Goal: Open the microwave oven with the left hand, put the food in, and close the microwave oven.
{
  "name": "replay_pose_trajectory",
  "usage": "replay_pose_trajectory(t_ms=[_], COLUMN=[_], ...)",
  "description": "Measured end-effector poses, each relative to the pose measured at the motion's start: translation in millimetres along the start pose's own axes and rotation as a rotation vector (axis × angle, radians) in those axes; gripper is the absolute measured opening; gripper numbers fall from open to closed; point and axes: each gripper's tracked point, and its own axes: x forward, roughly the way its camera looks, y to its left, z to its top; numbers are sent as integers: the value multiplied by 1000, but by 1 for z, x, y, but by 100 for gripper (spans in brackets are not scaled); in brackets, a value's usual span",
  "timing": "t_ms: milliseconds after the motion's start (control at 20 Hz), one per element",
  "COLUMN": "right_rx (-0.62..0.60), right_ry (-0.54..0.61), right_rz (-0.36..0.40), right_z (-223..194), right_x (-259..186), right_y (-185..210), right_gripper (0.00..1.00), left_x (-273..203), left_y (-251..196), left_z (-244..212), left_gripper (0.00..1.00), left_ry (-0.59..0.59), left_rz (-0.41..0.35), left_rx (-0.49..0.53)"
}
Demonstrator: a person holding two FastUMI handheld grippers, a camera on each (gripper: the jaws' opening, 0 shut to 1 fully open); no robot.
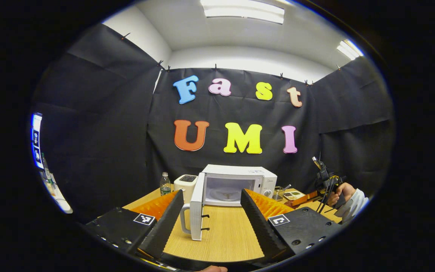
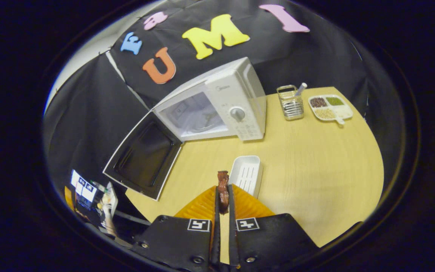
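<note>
While the microwave oven (image 2: 217, 104) door (image 2: 142, 160) stands open, right gripper (image 2: 223, 196) fingers pinching food (image 2: 223, 189) before it, left gripper (image 1: 212, 211) fingers spread.

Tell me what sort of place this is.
Likely a staged kitchen set in a recording booth, not a real home: black cloth walls surround a wooden table with an open microwave, a toaster and a divided dish of grains.

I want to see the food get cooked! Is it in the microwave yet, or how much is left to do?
Not yet. The microwave door already hangs wide open, so step one looks done. The right claw is pinching a reddish-brown piece of food above the table, beside an empty white tray. The left claw is open. Left: food inside, then shut the door.
</note>
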Motion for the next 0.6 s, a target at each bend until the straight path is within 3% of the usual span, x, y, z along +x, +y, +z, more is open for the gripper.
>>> replay_pose_trajectory(t_ms=[300,600], right_rx=[-280,-479], right_ry=[-125,-275], right_rz=[-102,-224], right_z=[3,13], right_x=[-9,29], right_y=[65,111], right_gripper=[12,12], left_x=[-6,-12], left_y=[0,1], left_z=[8,11], left_gripper=[93,93], left_ry=[-9,-18], left_rz=[-27,-43], left_rx=[6,35])
